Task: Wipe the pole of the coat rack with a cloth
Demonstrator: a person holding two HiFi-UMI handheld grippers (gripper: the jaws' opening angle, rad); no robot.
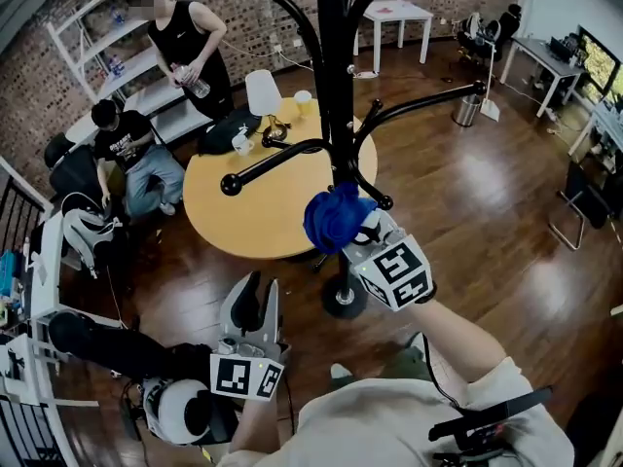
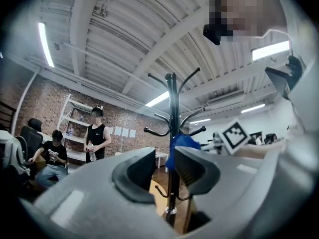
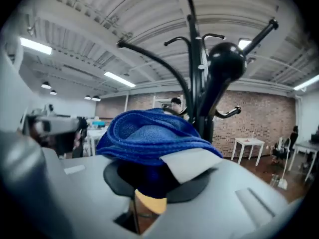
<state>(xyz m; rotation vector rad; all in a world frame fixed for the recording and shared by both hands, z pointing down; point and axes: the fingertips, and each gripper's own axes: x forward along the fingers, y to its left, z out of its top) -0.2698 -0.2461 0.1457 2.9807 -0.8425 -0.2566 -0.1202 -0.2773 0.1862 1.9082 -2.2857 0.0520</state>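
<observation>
Gripping a bunched blue cloth (image 1: 336, 217), the right gripper (image 1: 365, 233) has its jaws closed on the fabric, which bulges out above them in the right gripper view (image 3: 149, 138). In the head view the cloth lies against the black pole (image 1: 333, 66) of the coat rack, low on the pole, just under the lowest curved hooks (image 1: 277, 161) and above the round base (image 1: 344, 298) on the wooden floor (image 1: 487, 202). From the right gripper (image 3: 157, 180) the pole (image 3: 197, 83) stands just beyond the cloth.

The left gripper (image 1: 258, 305) hangs lower and to the left, well apart from the rack. Its jaws stand apart with nothing between them; in the left gripper view (image 2: 164, 171) the distant pole (image 2: 172, 133) and the cloth (image 2: 182, 146) show through the gap.

Behind the rack, on the far side, is a round yellow counter (image 1: 243, 212) carrying a few small white items. Further to the far left, one person (image 1: 190, 47) stands by white shelving (image 1: 107, 66) and another person (image 1: 131, 149) sits.
</observation>
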